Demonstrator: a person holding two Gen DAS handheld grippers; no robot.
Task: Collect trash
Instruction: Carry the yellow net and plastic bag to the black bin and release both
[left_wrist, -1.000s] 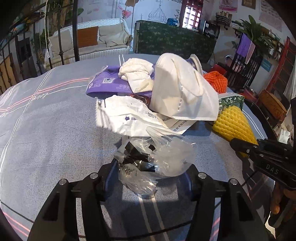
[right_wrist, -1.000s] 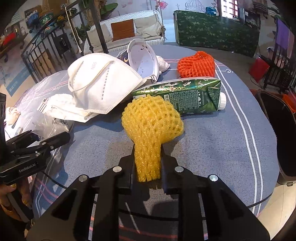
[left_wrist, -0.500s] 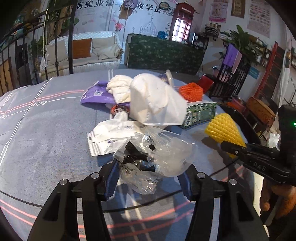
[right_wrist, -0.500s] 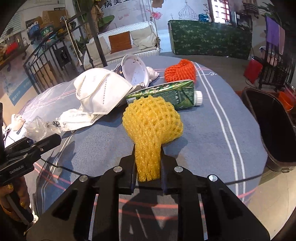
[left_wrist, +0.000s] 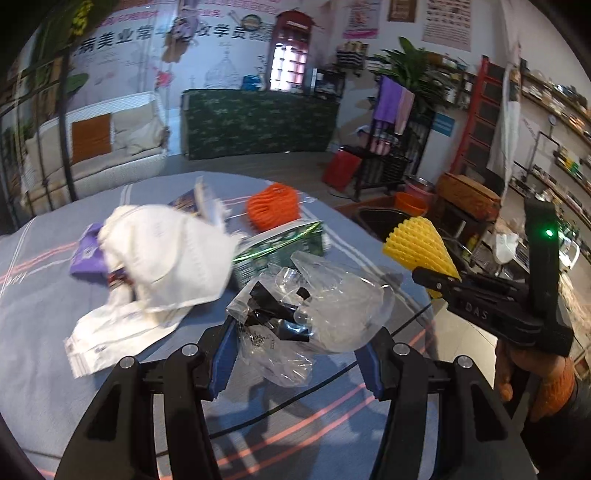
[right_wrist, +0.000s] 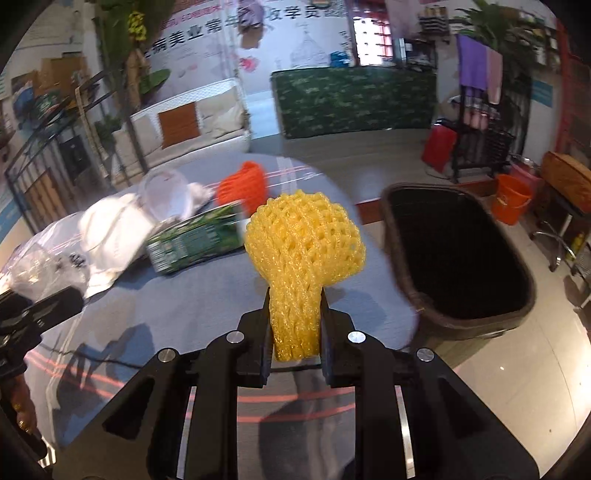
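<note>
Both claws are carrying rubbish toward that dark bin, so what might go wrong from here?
The crumpled clear plastic bag bulges loosely out of the left gripper, so part could slip free or snag. The yellow foam net is pinched only by its narrow tail in the right gripper; it might drop short of the bin, beside the table.

White sofa (right_wrist: 192, 122) beside green-covered counter (right_wrist: 354, 99), tiled floor (right_wrist: 517, 387).

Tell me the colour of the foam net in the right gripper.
Yellow foam net; the right wrist view shows it best.
</note>
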